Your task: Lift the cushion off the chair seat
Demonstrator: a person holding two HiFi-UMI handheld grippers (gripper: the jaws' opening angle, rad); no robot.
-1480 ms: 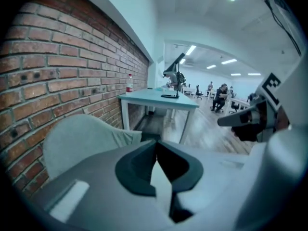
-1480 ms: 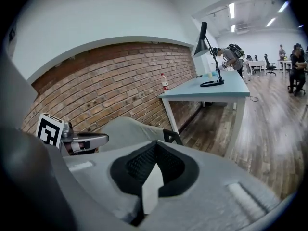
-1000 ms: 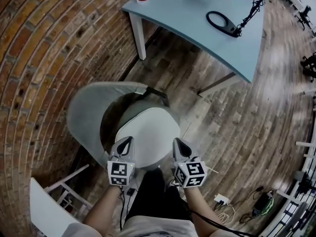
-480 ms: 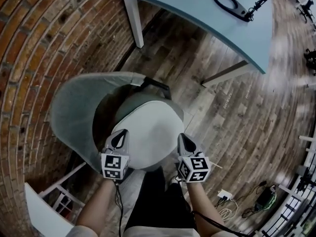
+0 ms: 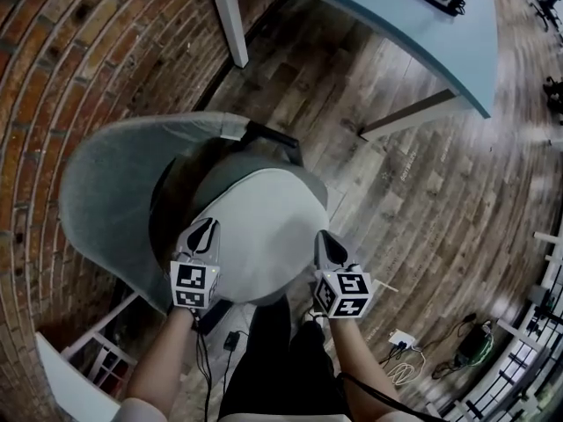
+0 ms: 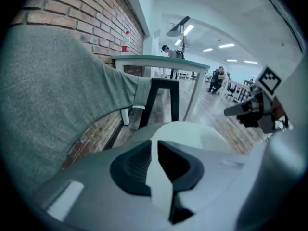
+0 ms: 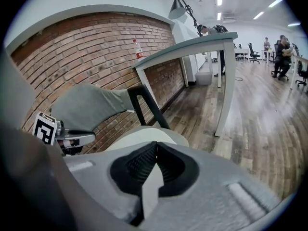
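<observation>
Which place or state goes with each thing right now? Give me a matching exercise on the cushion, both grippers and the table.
Things:
1. cushion
2. left gripper
3. right gripper
4. table

Places and states:
A. light blue, at the top of the head view, beyond the chair
B. jaws shut, by the cushion's right edge
C. white and round, lying on the chair seat
D. jaws shut, by the cushion's left edge

Pairs: 1-C, 2-D, 3-B, 4-A
</observation>
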